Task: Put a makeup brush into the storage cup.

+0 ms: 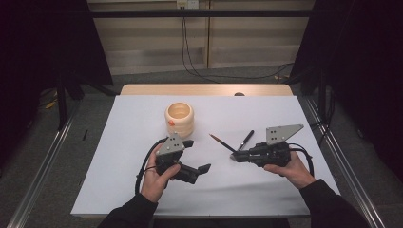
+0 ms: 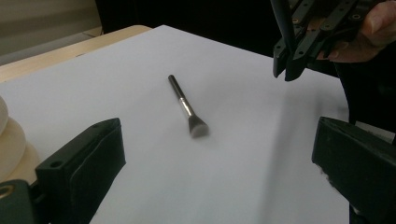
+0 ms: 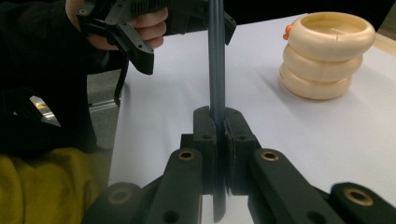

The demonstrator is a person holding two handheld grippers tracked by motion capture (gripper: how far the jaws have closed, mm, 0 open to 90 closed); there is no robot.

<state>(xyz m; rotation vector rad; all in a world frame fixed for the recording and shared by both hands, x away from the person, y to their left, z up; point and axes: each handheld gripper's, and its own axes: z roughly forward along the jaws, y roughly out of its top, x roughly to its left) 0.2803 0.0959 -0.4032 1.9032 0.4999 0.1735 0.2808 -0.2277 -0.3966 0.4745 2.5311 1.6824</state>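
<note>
My right gripper (image 1: 234, 157) is shut on a thin brush (image 1: 221, 142), whose handle slants away toward the table's middle. In the right gripper view the jaws (image 3: 216, 121) clamp that slim dark handle (image 3: 216, 60), which rises straight up. A second brush (image 1: 246, 140), with a black handle, silver ferrule and flat bristles, lies loose on the white sheet just beyond the right gripper; the left gripper view has it lying ahead (image 2: 184, 102). My left gripper (image 1: 197, 156) is wide open and holds nothing, its jaws (image 2: 217, 177) standing far apart.
A cream ringed cup (image 1: 179, 118) with an orange mark stands upright behind the left gripper, and at the right in the right gripper view (image 3: 327, 51). The white sheet (image 1: 142, 190) covers a wooden table (image 1: 204, 89). Dark stands and cables sit beyond.
</note>
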